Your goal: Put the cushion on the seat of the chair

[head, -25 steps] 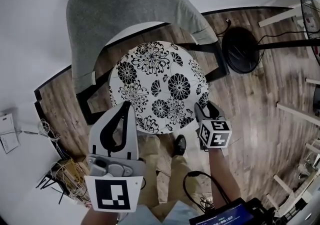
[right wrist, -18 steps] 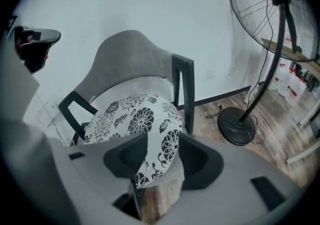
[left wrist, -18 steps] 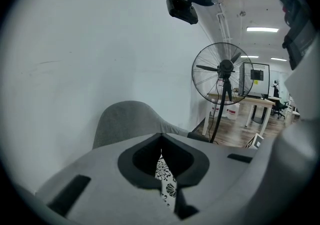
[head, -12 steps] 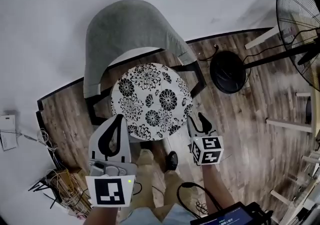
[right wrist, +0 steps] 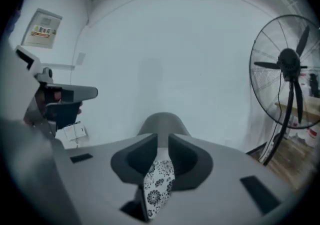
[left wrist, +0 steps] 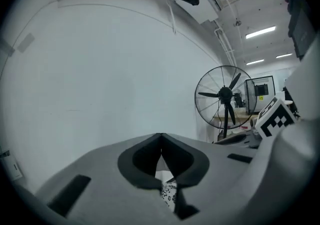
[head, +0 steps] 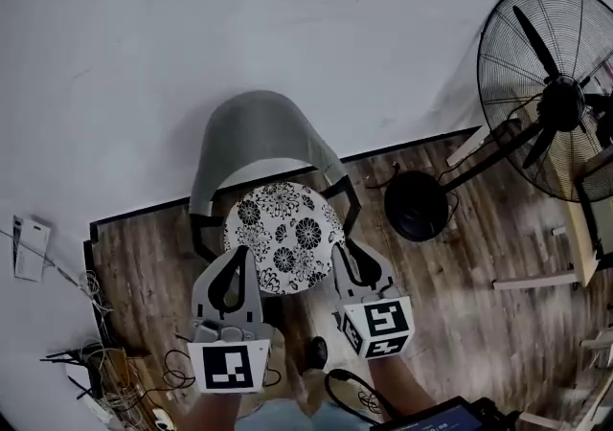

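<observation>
Head view, from above. Shows round white black-flowered fabric cushion (head: 283, 238) lying on seat of grey shell-backed chair (head: 254, 142). Shows left gripper (head: 241, 255) clenched and empty, right gripper (head: 350, 257) closing on nothing, both raised clear of cushion at its near side. Probable hazards: could slide off seat if left off-centre; could be dragged forward if caught by a lowered jaw.
</observation>
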A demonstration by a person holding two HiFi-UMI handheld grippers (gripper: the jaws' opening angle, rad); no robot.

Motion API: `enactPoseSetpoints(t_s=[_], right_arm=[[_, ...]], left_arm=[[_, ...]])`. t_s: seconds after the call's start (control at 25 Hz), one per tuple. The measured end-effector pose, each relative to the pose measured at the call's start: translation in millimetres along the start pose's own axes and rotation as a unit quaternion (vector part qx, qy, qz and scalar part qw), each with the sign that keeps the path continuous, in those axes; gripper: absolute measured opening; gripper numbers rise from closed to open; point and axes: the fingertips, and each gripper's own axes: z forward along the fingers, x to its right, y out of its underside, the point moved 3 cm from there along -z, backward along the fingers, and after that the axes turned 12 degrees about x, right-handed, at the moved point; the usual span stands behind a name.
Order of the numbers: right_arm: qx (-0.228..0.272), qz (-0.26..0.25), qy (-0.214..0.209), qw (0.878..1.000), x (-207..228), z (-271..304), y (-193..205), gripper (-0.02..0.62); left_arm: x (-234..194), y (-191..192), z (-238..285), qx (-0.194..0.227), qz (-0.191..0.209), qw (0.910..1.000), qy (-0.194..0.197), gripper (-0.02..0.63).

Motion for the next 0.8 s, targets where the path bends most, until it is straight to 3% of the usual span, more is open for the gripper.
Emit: enactPoseSetpoints(t_s=[0.16,0.32,0.8], right_arm=[[0.066,-0.038,-0.019,0.997,-20,-34,-63,0.048],[0.101,-0.056,-0.031,0.993,-39,-66,-99,0.014],[0.138,-0.085,-0.045,0.986,-59,-108,-130,0.005]], left_arm=[[23,-46,-21,0.042,0.011,0.999,-0.014,0.009],[38,-80,-44,0.072,0.025,0.9969,-0.019,0.009],[66,-117,-74,0.115,0.052,0.9919,-0.015,0.009]])
